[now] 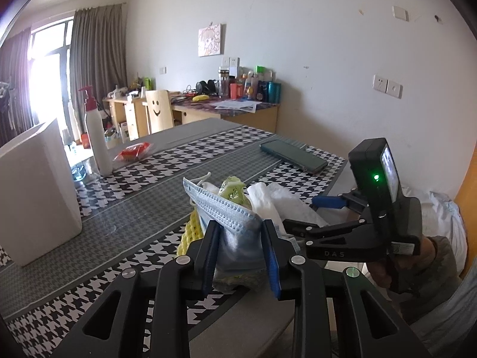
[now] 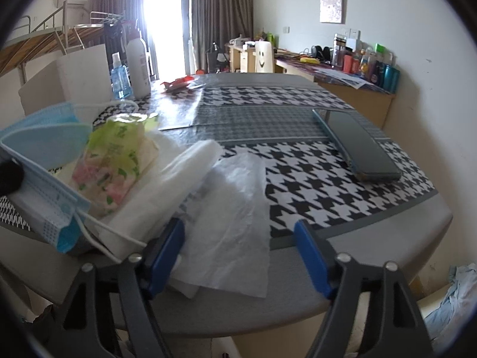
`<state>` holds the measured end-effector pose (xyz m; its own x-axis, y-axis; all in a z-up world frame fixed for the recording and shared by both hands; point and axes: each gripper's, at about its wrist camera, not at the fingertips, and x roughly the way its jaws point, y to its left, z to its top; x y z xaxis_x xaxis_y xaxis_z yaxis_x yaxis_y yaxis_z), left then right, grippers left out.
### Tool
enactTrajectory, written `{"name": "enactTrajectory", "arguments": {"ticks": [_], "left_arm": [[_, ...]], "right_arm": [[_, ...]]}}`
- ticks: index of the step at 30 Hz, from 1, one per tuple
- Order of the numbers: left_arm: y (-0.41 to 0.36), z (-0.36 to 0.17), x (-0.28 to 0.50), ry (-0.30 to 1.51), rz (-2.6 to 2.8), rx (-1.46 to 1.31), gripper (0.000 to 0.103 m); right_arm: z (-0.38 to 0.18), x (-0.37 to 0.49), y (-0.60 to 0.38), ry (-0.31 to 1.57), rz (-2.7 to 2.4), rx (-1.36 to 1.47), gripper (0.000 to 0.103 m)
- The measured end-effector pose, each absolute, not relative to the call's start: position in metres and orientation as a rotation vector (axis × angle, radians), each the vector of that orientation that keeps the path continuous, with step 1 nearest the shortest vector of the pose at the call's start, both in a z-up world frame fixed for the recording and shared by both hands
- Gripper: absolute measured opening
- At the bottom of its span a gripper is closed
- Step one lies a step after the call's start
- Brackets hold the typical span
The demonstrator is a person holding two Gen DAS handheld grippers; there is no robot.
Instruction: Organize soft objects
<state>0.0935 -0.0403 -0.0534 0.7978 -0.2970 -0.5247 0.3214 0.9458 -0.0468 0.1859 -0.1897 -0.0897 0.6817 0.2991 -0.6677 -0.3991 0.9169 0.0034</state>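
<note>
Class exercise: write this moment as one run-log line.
left gripper: shut on blue face mask | right gripper: open, over white tissue sheet | table: phone lying flat

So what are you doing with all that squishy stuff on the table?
A person holds a pair of tongs in each hand and is tidying a pile of soft things at the near edge of the table. The left tongs are shut on a blue face mask at the pile. The right tongs are open, hovering over a thin white sheet and gripping nothing. A small green tissue pack sits in the pile too.
</note>
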Motion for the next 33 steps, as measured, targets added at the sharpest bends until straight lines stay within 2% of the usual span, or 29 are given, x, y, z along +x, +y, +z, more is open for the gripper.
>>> {"name": "enactTrajectory", "arguments": {"ticks": [3,6,10,12,16,20,22,24,25,27,31,33], "left_arm": [[-0.035,-0.05,0.092,0.55,-0.343,0.023,0.03],[-0.031,-0.05,0.092,0.542,-0.342,0.016,0.03],[-0.027,-0.049,0.09,0.537,-0.343,0.005,0.03],[-0.025,-0.049,0.089,0.536,-0.34,-0.002,0.025],[-0.026,-0.055,0.091,0.557,-0.345,-0.005,0.025],[-0.032,-0.06,0.089,0.573,-0.37,0.016,0.027],[-0.037,-0.063,0.09,0.582,-0.377,0.042,0.035],[-0.039,-0.065,0.091,0.587,-0.367,0.057,0.053],[-0.04,-0.066,0.091,0.586,-0.367,0.06,0.054],[-0.041,-0.068,0.092,0.59,-0.372,0.066,0.054],[-0.045,-0.073,0.098,0.611,-0.371,0.084,0.054],[-0.048,-0.076,0.099,0.619,-0.376,0.099,0.054]], "right_arm": [[-0.088,0.185,-0.188,0.724,0.403,-0.153,0.068],[-0.087,0.184,-0.185,0.727,0.419,-0.161,0.056],[-0.085,0.182,-0.181,0.733,0.455,-0.168,0.033],[-0.084,0.181,-0.18,0.741,0.468,-0.158,0.03],[-0.082,0.181,-0.183,0.746,0.474,-0.137,0.024],[-0.082,0.181,-0.185,0.755,0.48,-0.124,0.023],[-0.082,0.182,-0.184,0.756,0.477,-0.13,0.023],[-0.081,0.181,-0.182,0.751,0.474,-0.137,0.027],[-0.081,0.181,-0.182,0.75,0.476,-0.132,0.032],[-0.081,0.181,-0.185,0.752,0.475,-0.123,0.036],[-0.079,0.181,-0.192,0.754,0.481,-0.104,0.054],[-0.078,0.178,-0.194,0.752,0.499,-0.111,0.057]]}}
